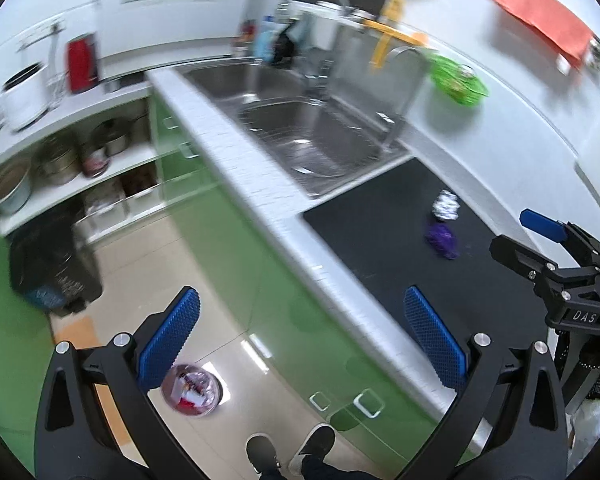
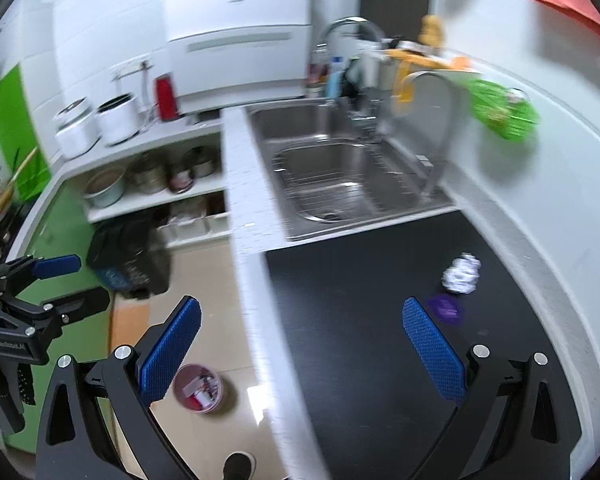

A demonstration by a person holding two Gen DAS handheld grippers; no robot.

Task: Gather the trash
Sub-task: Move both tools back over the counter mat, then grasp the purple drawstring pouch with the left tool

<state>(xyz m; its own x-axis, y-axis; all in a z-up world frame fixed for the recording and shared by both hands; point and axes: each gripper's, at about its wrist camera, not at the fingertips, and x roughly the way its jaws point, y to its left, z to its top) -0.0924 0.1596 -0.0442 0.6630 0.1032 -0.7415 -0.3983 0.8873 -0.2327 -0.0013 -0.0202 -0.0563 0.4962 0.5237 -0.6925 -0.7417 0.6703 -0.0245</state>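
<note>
A crumpled white paper ball and a purple wrapper lie on the black counter mat. They also show in the right wrist view, the ball beside the wrapper. A small pink bin with trash in it stands on the floor, also visible in the right wrist view. My left gripper is open and empty, above the counter edge. My right gripper is open and empty, over the mat, short of the trash; it also shows in the left wrist view.
A steel sink with a tap lies beyond the mat. A green bag hangs at the wall. Green cabinet fronts drop to the tiled floor. A black bin bag stands by shelves of pots. The person's shoes are below.
</note>
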